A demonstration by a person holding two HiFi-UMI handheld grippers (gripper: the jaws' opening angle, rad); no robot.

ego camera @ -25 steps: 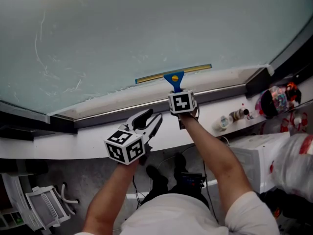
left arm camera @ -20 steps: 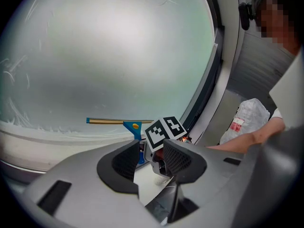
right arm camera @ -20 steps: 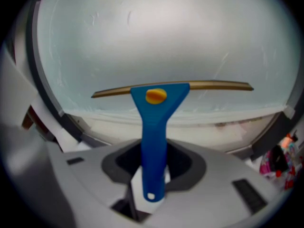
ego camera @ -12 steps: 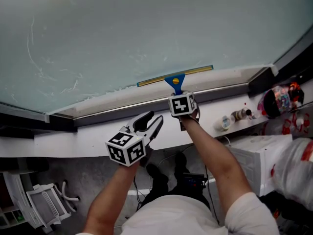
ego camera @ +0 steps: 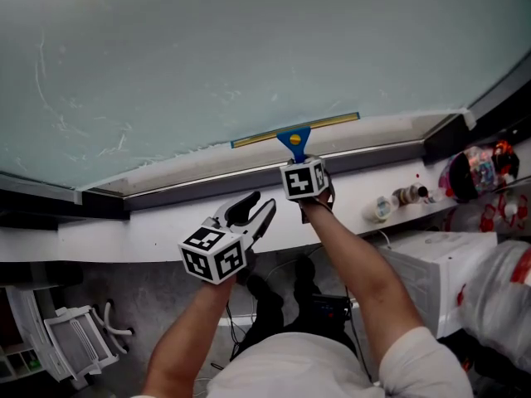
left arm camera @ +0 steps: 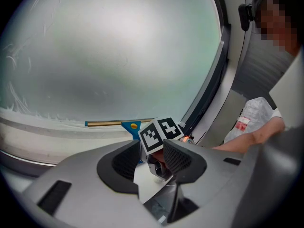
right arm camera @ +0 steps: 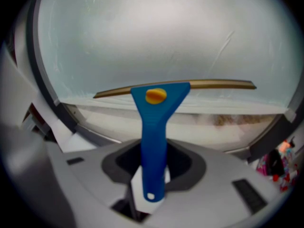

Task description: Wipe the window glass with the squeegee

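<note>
Right tool clamped on the blue squeegee handle. Blade lies flat against the window glass, low down, just above the bottom frame. Left tool has jaws apart and holds nothing. It hangs nearer and left of the right one, off the glass.

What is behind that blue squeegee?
The cloudy window glass lies behind the squeegee. The strip under its blade is covered, and nothing shows through the pane.
</note>
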